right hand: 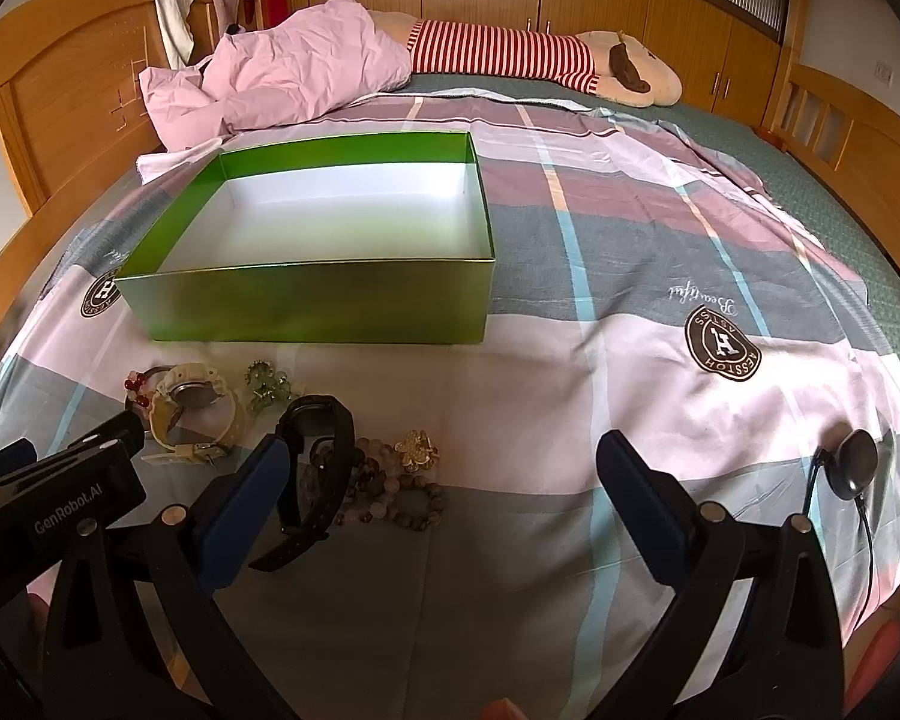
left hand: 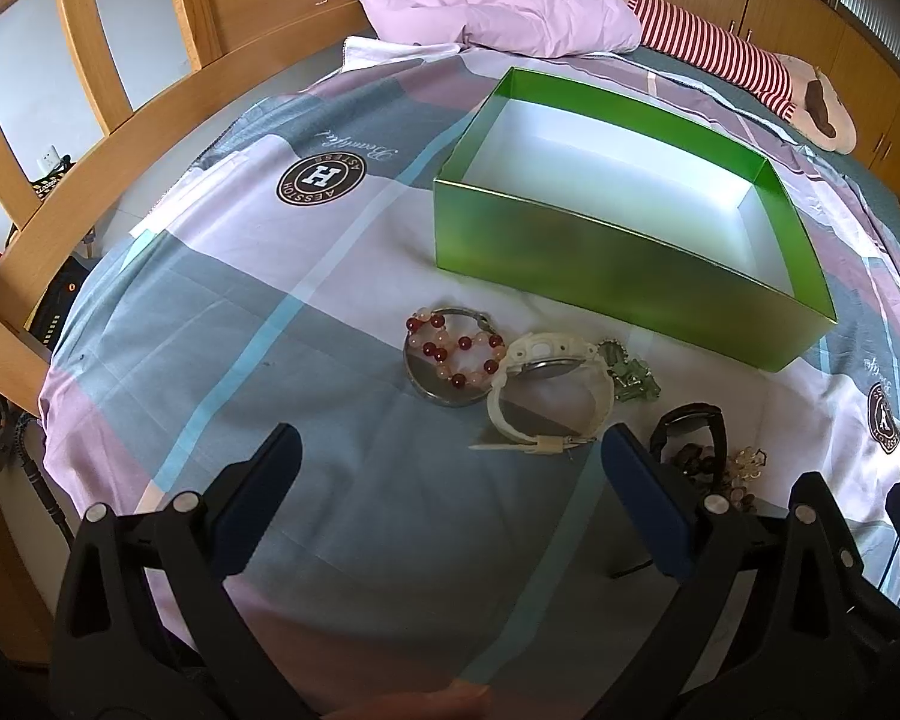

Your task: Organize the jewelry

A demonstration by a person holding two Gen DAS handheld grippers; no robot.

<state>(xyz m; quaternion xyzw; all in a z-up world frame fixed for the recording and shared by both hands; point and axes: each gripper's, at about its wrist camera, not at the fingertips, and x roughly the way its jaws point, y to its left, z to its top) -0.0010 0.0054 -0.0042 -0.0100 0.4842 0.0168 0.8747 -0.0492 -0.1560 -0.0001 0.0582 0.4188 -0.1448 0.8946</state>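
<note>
Both grippers are held low over a bed spread with a plaid pink, grey and white sheet. The left gripper is spread wide and grasps nothing; the right gripper is likewise parted and empty.

An open green cardboard box with a white inside is seen on the far side of the jewelry, with nothing in it. The jewelry is laid in a loose cluster on the sheet, just near of the box and left of centre in the right view.

Items noted:
- a red and pale pink bead bracelet, draped across a silver metal bangle;
- a white plastic wristwatch, touching the bangle on its right;
- a small green glass-like trinket, just beside the watch;
- a black strap wristwatch, close to the right gripper's left finger;
- a brown bead bracelet and a small gold flower brooch, beside the black watch.

Handling, as judged: all pieces are taken as light. The bead strings are expected to be limp and to sag; a pinch across the strand is advised. The bangle is judged stiff and slippery, best taken across its rim. The watches are best gripped by the strap near the case. The trinket may be fragile.
</note>
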